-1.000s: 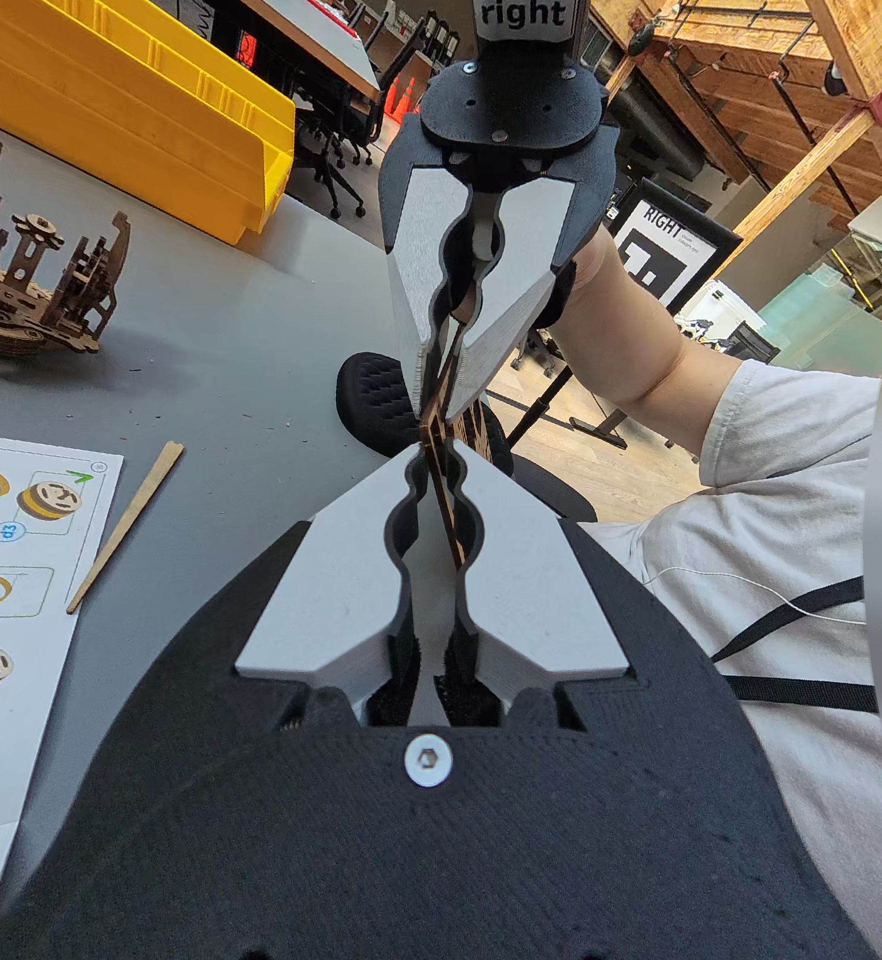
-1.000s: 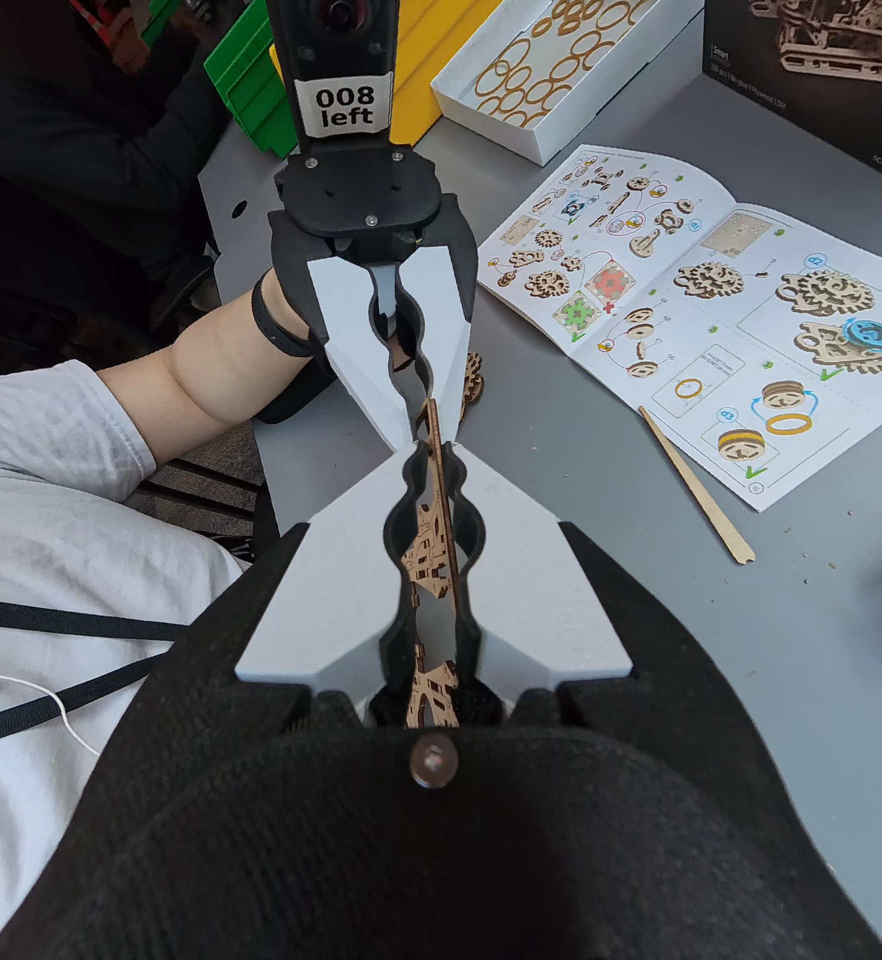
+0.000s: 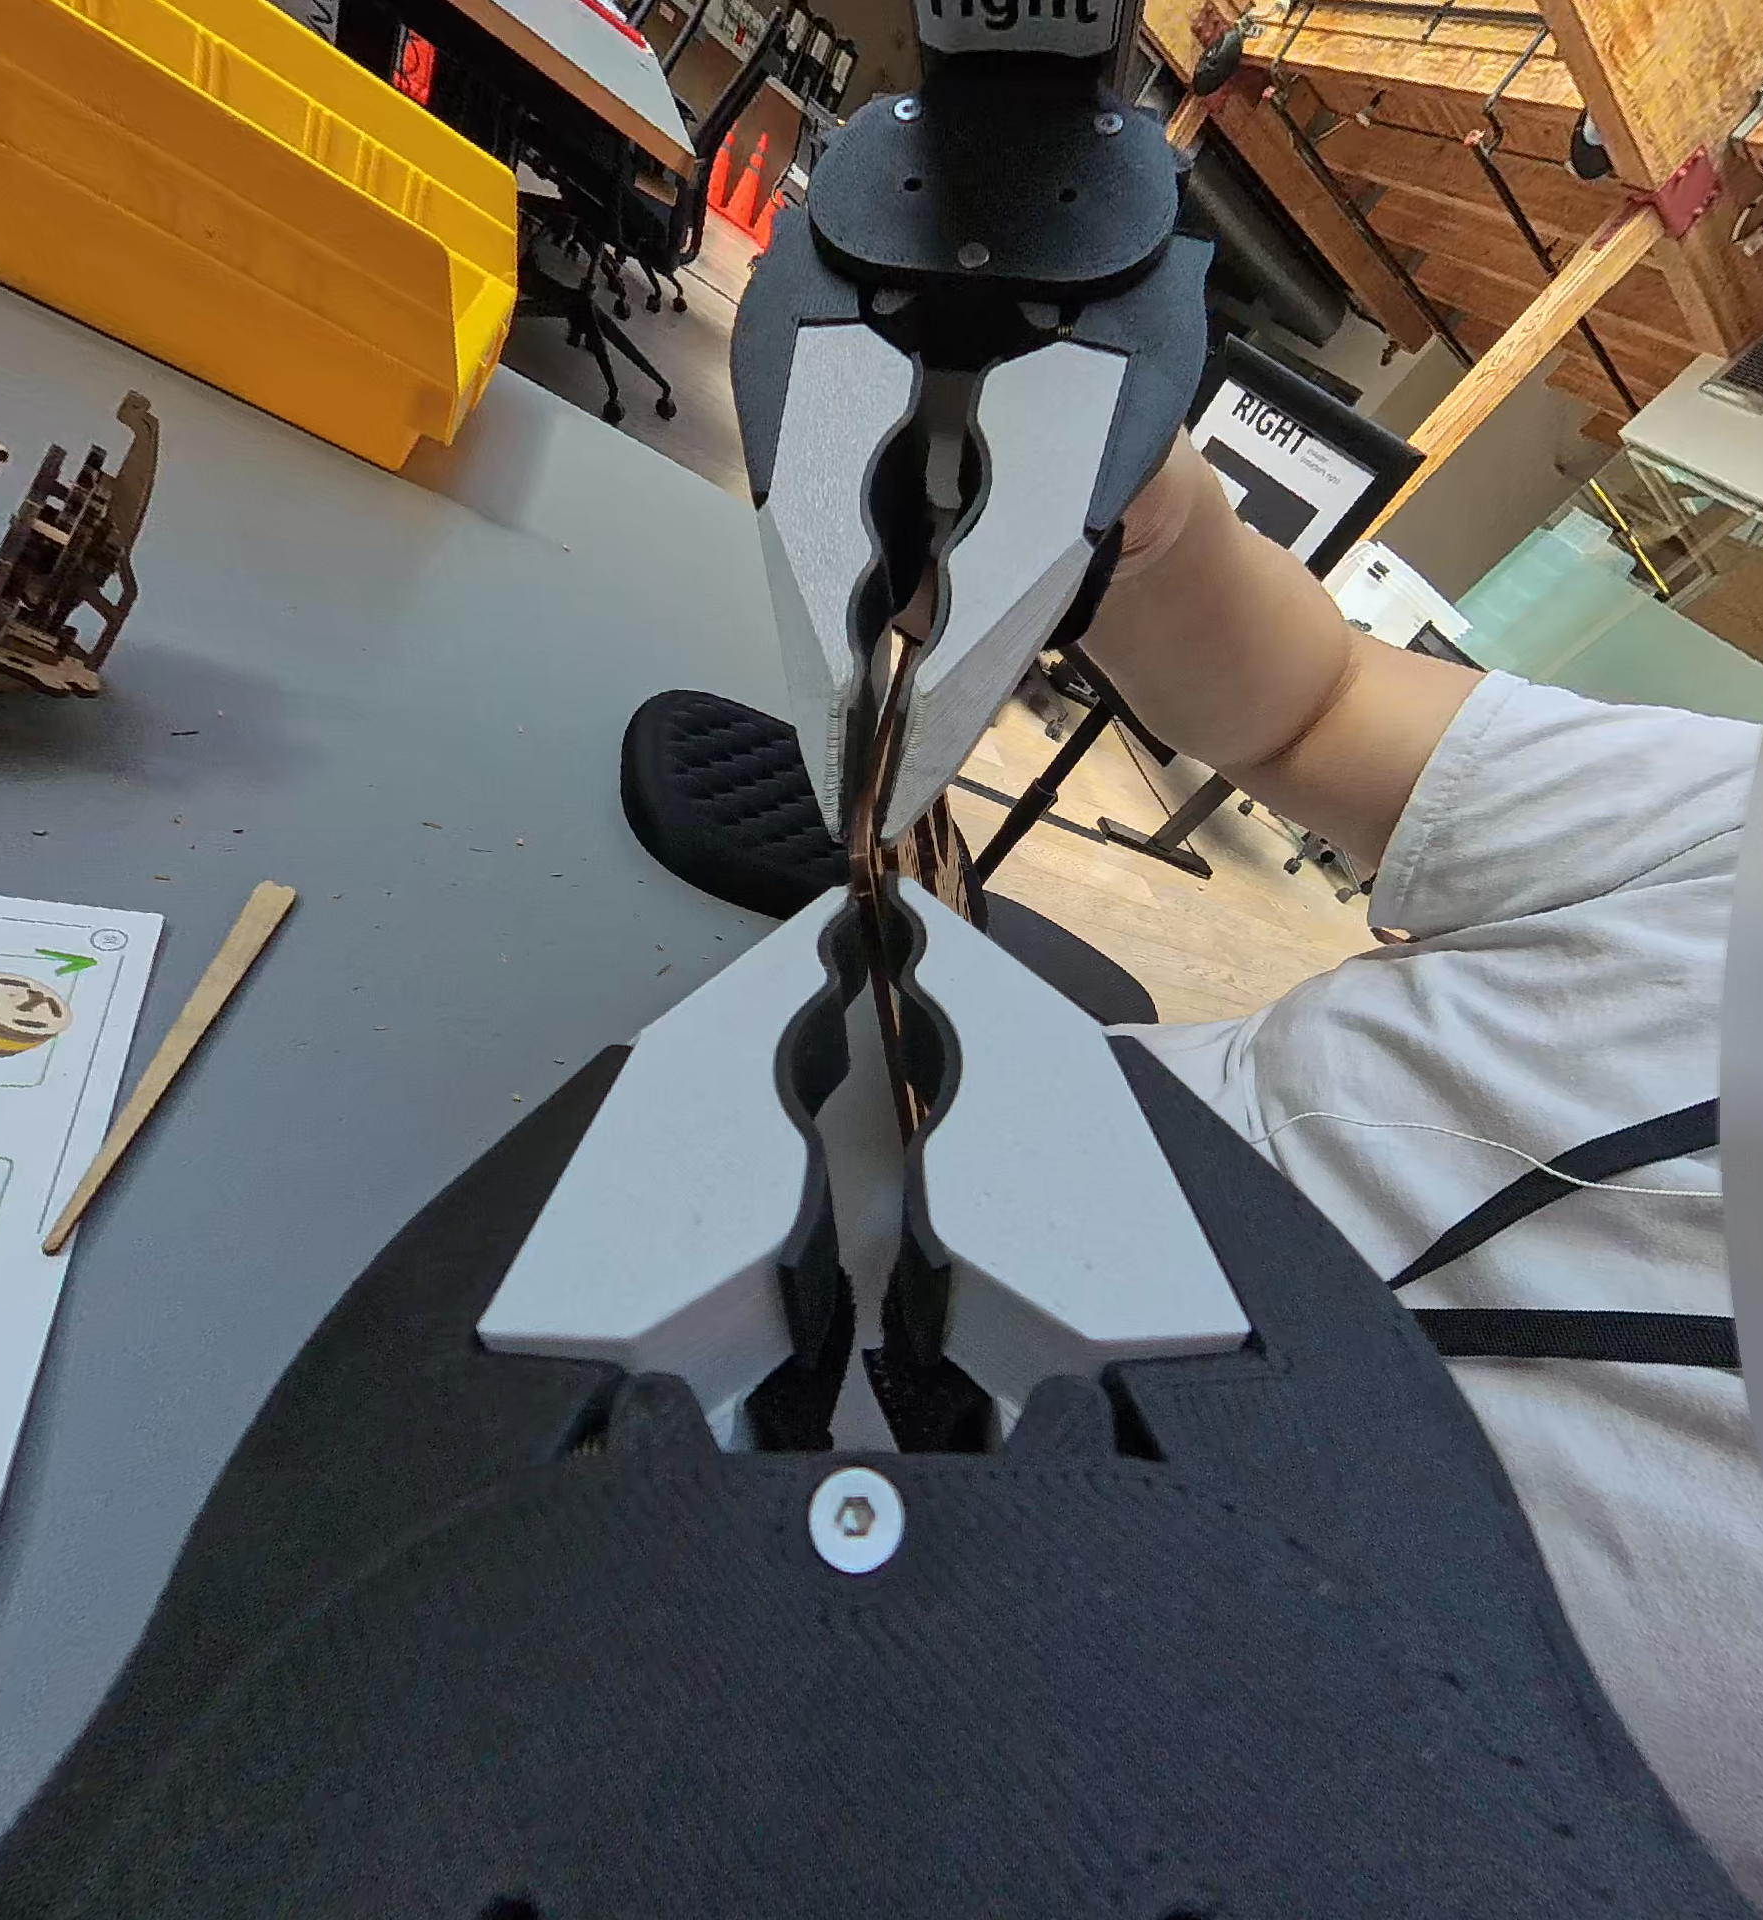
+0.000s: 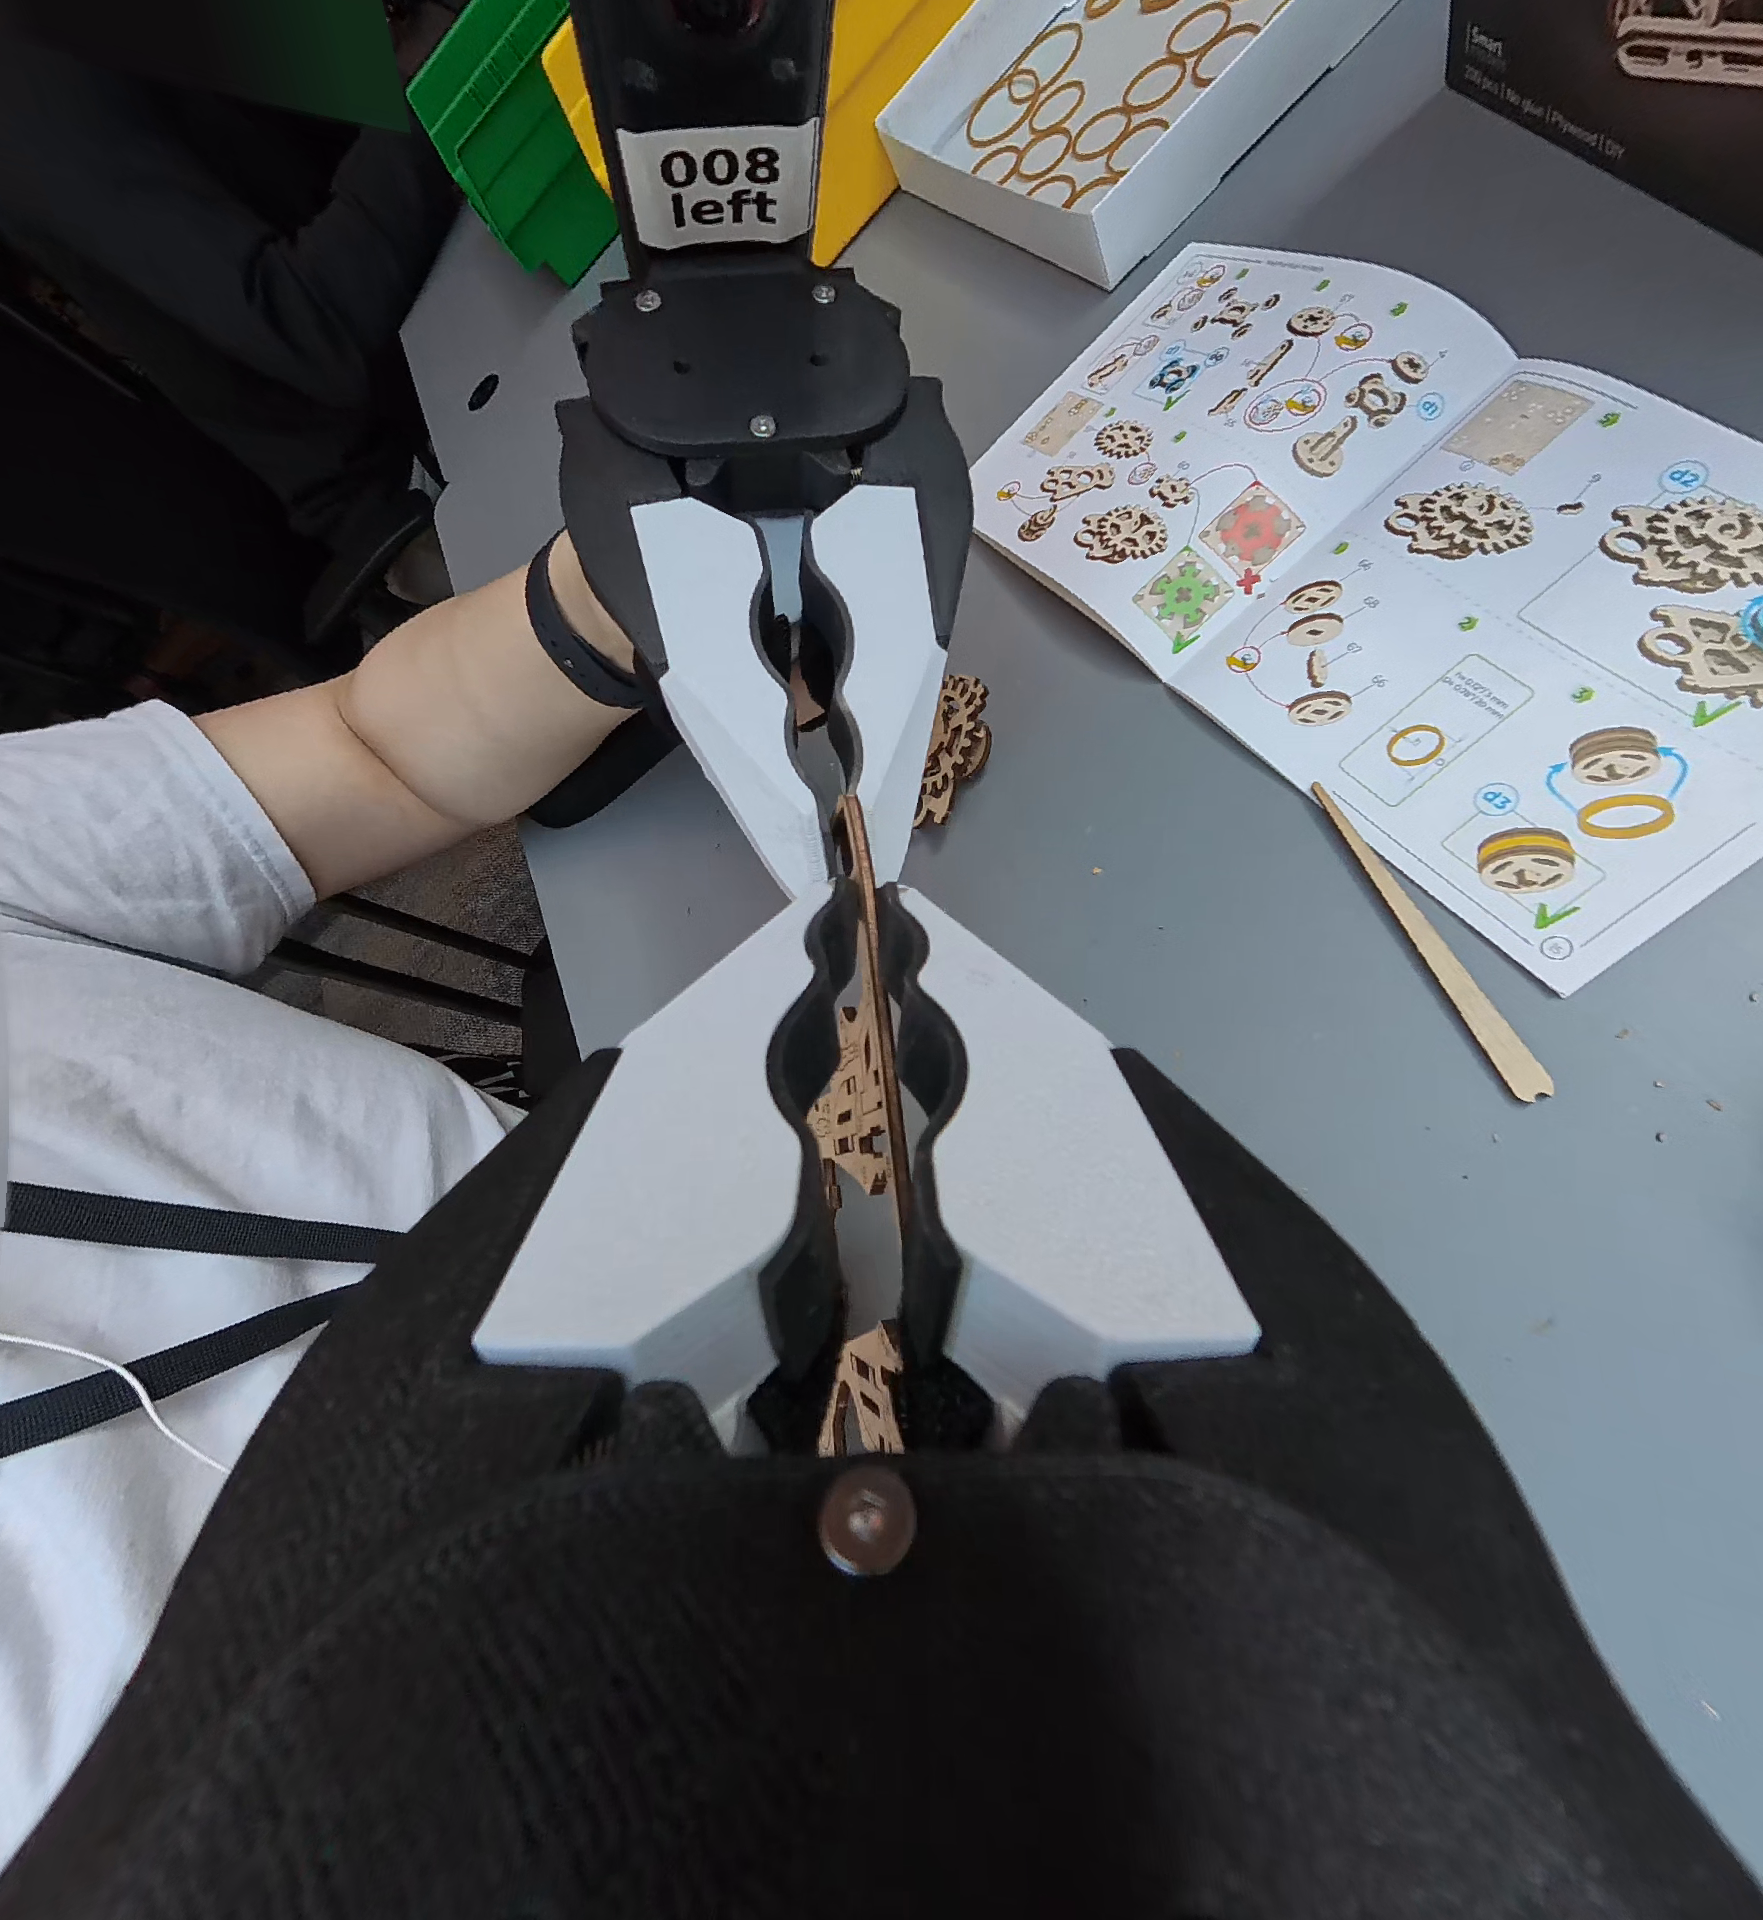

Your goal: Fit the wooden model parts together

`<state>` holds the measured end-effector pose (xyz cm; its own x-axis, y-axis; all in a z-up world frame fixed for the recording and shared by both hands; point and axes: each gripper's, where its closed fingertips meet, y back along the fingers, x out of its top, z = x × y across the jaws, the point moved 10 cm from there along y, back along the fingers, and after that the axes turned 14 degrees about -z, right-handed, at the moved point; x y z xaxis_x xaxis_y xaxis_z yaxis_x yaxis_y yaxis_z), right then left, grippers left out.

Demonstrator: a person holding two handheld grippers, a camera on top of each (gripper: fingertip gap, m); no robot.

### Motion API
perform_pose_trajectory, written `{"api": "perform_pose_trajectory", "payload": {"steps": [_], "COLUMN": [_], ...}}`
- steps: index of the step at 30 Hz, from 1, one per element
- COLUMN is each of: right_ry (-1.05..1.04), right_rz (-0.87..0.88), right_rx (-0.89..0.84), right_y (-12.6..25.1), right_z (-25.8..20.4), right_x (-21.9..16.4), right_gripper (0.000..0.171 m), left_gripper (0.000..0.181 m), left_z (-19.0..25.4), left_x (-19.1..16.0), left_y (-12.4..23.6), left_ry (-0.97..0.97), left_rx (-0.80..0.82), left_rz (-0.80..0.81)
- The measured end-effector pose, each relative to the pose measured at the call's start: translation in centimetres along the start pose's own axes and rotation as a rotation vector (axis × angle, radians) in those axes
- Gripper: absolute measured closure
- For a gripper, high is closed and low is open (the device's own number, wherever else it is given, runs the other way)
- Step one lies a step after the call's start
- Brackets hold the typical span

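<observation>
The work surface is a grey table in an open workshop with timber beams and office chairs beyond its edge. Both grippers meet tip to tip in the air over the near edge of the table, in front of the person's torso.

The right gripper is closed on a thin laser-cut wooden panel, held edge-on along the length of its fingers. The left gripper is also closed on the same panel, pinching the end that projects from the right gripper's tips. Whether a second, smaller part sits at that junction cannot be told.

Step in hand, as judged: alignment or re-gripping of the panel between the two grippers before it is mated with another part. The next move calls for a steady hold by one gripper while the other releases, with no twist applied, since the thin sheet can flex or snap.

Surrounding items:
- An open instruction booklet lies on the table to the right.
- A wooden stick lies beside the booklet.
- A wooden gear piece lies behind the left gripper.
- A partly built wooden model stands well apart to the left.
- A yellow bin stands behind it.
- A white box of rings sits at the far edge.

Nothing blocks the junction.
</observation>
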<state>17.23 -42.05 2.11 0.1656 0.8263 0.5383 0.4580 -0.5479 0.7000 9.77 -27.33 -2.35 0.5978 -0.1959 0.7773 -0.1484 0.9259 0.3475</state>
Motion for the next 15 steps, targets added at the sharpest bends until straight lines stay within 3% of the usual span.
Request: {"api": "perform_pose_trajectory", "payload": {"steps": [13,15], "right_ry": [0.144,0.13], "right_rz": [-0.083,-0.066], "right_rx": [-0.236,-0.138], "right_y": [-0.4,-0.1], "right_z": [-1.1,-0.9], "right_x": [-0.1,-0.2], "right_gripper": [0.167,0.167], "left_gripper": [0.181,0.181], "left_z": [-0.1,0.2], "left_x": [-0.1,0.0], "left_y": [-0.6,-0.5], "left_ry": [-0.013,-0.041], "left_rx": [0.066,0.041], "left_rz": [-0.049,-0.045]}}
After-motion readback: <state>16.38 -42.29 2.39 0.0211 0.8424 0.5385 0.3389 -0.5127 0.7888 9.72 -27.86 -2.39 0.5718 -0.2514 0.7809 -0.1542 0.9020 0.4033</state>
